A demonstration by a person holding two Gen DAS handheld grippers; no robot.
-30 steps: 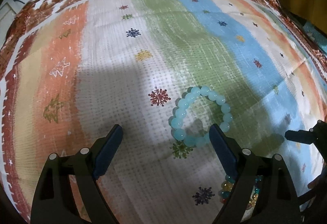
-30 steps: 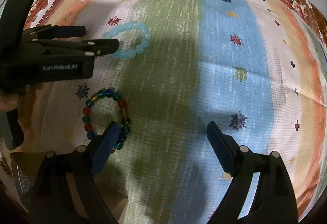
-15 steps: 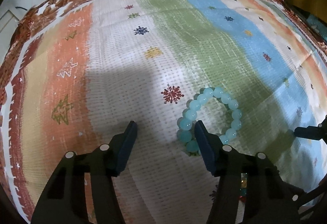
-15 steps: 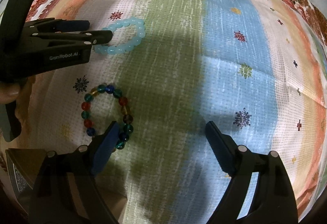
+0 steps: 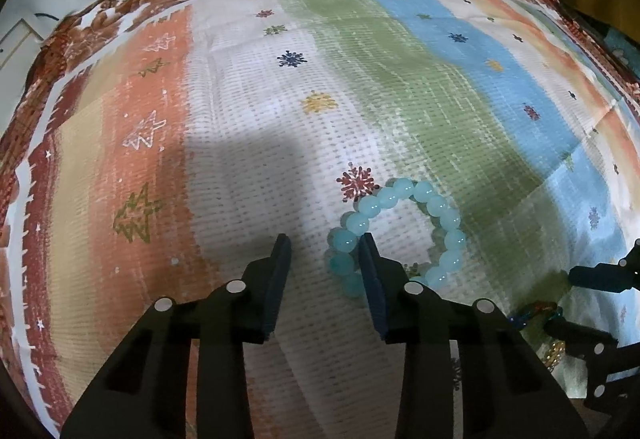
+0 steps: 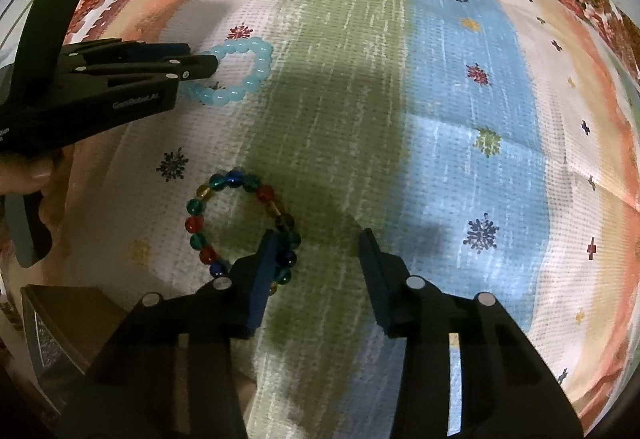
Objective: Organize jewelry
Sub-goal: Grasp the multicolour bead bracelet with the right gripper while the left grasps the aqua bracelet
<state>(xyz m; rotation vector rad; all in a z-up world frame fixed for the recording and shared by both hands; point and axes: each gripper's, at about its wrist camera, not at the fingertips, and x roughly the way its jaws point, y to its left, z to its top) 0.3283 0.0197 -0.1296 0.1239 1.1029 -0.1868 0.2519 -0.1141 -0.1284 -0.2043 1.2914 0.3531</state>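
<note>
A light blue bead bracelet (image 5: pixel 400 231) lies flat on the striped cloth; it also shows in the right wrist view (image 6: pixel 240 75). My left gripper (image 5: pixel 324 243) is half closed, its right finger (image 5: pixel 370 271) inside the ring, with the bracelet's near-left beads between the jaws but no grip. A multicoloured bead bracelet (image 6: pixel 240 227) lies nearer the right gripper. My right gripper (image 6: pixel 316 239) is half closed, its left finger (image 6: pixel 262 279) over the bracelet's near-right beads; nothing is gripped.
The striped cloth (image 5: pixel 360 87) with snowflake prints covers the table, with a floral border at the far edge. A brown box corner (image 6: pixel 60 323) sits at the near left of the right wrist view. A hand holds the left gripper there.
Both grippers have narrowed from wide open. The left gripper moved so its right finger now sits inside the blue bracelet's ring. The bracelets lie where they were.
</note>
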